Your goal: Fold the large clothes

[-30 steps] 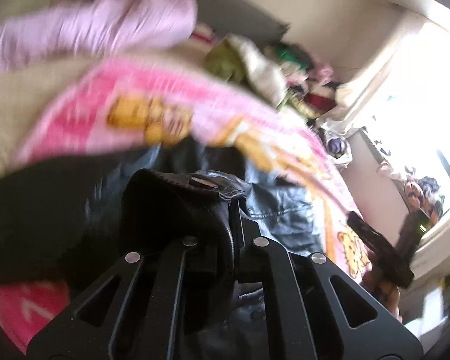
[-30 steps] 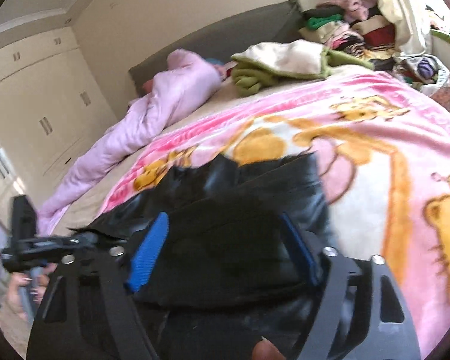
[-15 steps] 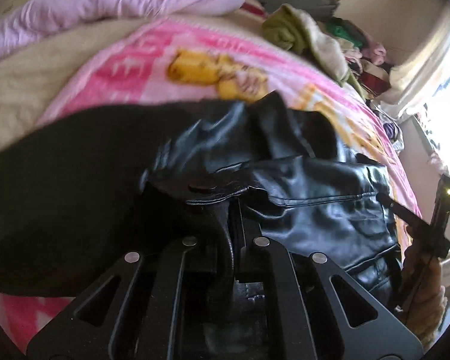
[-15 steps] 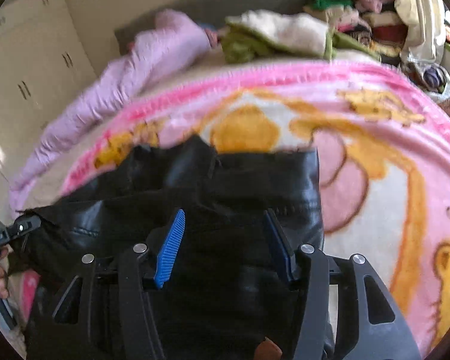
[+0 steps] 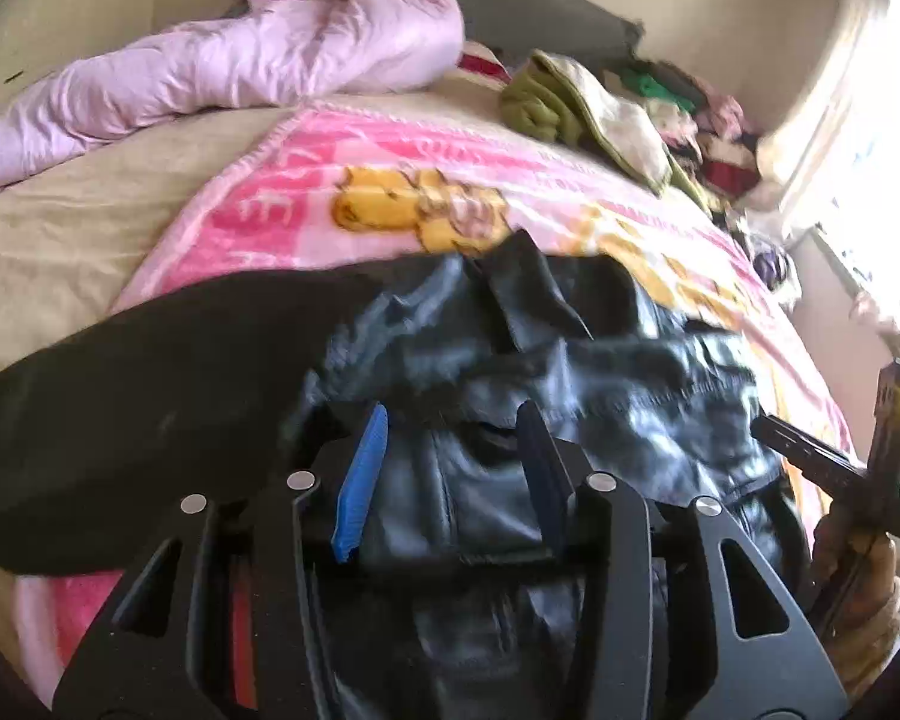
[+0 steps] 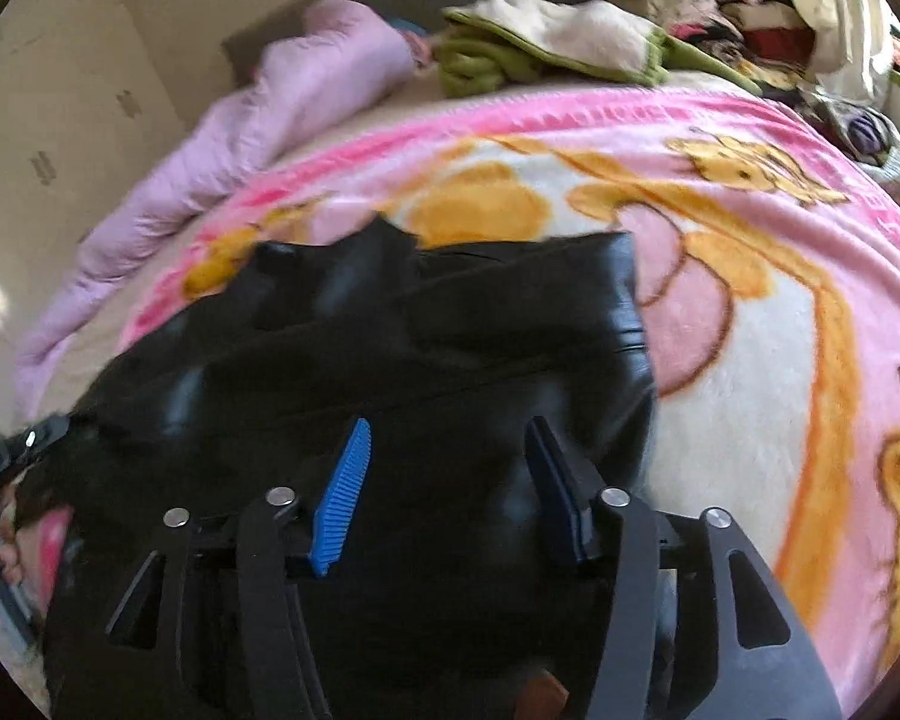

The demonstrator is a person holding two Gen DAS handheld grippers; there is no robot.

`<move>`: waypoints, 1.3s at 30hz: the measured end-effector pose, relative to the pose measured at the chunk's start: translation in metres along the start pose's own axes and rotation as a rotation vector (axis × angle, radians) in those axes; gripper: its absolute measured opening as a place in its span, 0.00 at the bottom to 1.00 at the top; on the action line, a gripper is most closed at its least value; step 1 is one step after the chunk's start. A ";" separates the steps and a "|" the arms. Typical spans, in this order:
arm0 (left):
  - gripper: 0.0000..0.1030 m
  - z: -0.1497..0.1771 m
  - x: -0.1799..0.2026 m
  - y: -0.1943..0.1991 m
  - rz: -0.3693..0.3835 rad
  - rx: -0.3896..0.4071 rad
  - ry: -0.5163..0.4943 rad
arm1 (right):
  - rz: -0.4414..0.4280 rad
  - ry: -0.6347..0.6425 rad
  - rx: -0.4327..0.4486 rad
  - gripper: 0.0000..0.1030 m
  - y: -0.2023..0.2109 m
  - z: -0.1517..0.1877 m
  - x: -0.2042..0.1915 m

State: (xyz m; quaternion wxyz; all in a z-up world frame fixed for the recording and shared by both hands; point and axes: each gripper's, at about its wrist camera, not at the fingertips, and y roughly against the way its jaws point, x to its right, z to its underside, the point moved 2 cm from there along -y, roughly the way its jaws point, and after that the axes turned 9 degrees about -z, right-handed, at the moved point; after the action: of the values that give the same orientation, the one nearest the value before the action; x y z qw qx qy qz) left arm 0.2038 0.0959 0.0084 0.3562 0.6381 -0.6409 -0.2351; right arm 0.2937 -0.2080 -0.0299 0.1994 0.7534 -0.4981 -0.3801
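Left wrist view: we see the left gripper (image 5: 450, 468) with jaws opening, apart over the black leather jacket (image 5: 570, 372) lying on the pink blanket (image 5: 306, 192) of the bed, pads not pressing it; slick leather may slide and undo the fold; right wrist view: right gripper (image 6: 447, 480) jaws opening, nothing clamped, jacket beneath; a pad may snag it.

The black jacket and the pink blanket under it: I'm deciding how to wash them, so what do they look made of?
The black jacket looks like leather or faux leather: smooth, glossy highlights, stiff creases, stitched seams. The pink blanket looks like plush fleece: matte, fuzzy nap, printed cartoon bears. Neither fibre is certain from here.
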 end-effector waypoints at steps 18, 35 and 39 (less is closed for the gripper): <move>0.76 0.034 -0.018 -0.015 -0.033 -0.091 0.073 | -0.006 0.025 -0.084 0.73 -0.004 0.049 -0.048; 0.91 0.039 -0.078 0.027 -0.156 -0.030 0.188 | -0.053 0.137 0.034 0.94 0.035 0.044 -0.126; 0.91 0.042 -0.098 0.034 -0.194 -0.019 0.216 | -0.083 0.168 0.043 0.94 0.033 0.039 -0.145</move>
State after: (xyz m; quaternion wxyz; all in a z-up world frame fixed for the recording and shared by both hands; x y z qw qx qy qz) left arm 0.1427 0.1881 -0.0078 0.4045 0.7152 -0.5320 -0.2045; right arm 0.2131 -0.0877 0.0221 0.2084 0.8066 -0.4560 -0.3130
